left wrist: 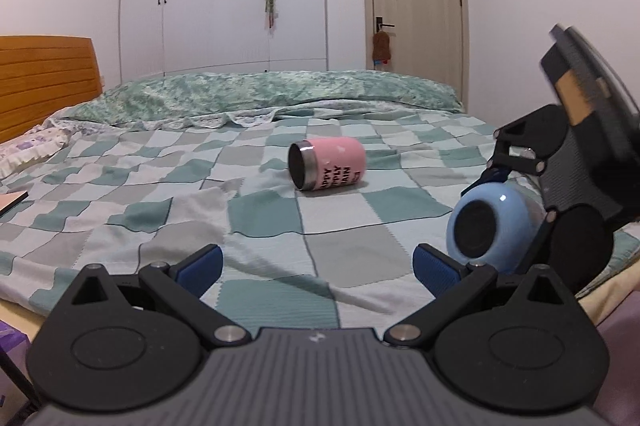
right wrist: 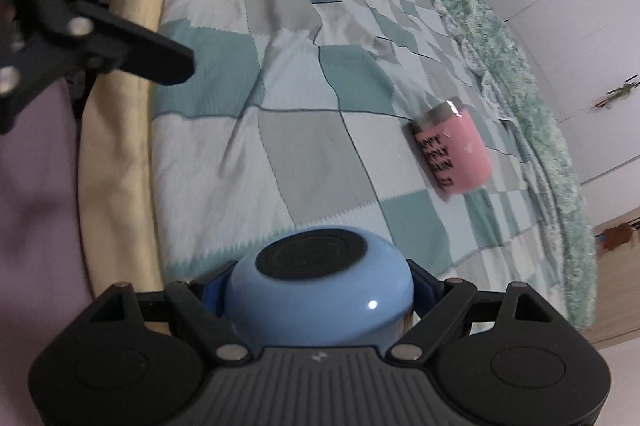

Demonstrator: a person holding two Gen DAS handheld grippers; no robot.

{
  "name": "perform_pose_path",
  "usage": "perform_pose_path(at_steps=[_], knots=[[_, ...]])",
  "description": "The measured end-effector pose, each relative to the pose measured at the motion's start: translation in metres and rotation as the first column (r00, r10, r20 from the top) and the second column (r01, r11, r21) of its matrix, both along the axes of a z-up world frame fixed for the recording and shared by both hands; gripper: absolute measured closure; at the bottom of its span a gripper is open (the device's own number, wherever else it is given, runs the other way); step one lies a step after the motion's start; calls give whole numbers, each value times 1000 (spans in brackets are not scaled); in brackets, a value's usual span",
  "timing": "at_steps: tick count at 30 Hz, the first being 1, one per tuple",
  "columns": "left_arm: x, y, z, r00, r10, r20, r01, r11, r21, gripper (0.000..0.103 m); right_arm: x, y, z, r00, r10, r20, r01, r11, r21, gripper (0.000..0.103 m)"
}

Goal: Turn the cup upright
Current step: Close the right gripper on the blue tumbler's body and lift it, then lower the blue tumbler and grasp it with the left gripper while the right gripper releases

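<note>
A pink cup (left wrist: 329,164) with a steel rim and black lettering lies on its side in the middle of the bed, its mouth to the left; it also shows in the right wrist view (right wrist: 452,151). A light blue cup (left wrist: 494,224) with a dark round base is held on its side by my right gripper (right wrist: 320,290), whose blue pads press its flanks just above the bed's near right edge. My left gripper (left wrist: 318,266) is open and empty, low over the quilt, to the left of the blue cup.
The bed has a green and grey checked quilt (left wrist: 240,193), a crumpled green blanket (left wrist: 280,93) along the far side and a wooden headboard (left wrist: 44,81) at the left. A flat object (left wrist: 12,203) lies at the left edge. Wardrobe and door stand behind.
</note>
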State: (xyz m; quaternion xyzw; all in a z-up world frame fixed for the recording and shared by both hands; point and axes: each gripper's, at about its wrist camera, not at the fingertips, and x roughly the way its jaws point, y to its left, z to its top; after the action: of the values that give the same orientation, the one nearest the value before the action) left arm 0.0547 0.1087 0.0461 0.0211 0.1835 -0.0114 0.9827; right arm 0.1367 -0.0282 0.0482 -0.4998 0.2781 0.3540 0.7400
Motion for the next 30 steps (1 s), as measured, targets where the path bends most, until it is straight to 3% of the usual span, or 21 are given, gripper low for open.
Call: perform_pose_path(at_steps=[9, 11, 12, 13, 16, 20, 25, 30], knots=[[9, 1, -5, 1000, 15, -27, -14, 1000, 15, 0, 11, 3, -16, 998, 20, -55, -16, 997, 70, 19], [10, -1, -5, 999, 10, -33, -9, 1000, 22, 0, 9, -3, -12, 999, 13, -48, -8, 994, 106, 13], [11, -2, -4, 999, 7, -36, -6, 1000, 28, 0, 6, -8, -8, 999, 9, -40, -3, 990, 144, 1], [11, -4, -4, 999, 3, -37, -2, 999, 34, 0, 1, -16, -3, 1000, 4, -28, 1, 982, 190, 0], [12, -9, -2, 999, -16, -41, 19, 998, 61, 0, -11, -45, 10, 998, -59, -13, 60, 940, 337, 0], [17, -19, 3, 997, -63, -41, 67, 993, 100, 0, -32, -89, 19, 988, -153, -22, 143, 850, 508, 0], [23, -40, 10, 987, -153, -41, 158, 971, 180, 0, -49, -131, 15, 969, -235, -72, 228, 752, 619, 0], [36, -66, 12, 958, -273, -89, 287, 927, 241, 0, -57, -167, 7, 944, -308, -120, 307, 679, 667, 0]])
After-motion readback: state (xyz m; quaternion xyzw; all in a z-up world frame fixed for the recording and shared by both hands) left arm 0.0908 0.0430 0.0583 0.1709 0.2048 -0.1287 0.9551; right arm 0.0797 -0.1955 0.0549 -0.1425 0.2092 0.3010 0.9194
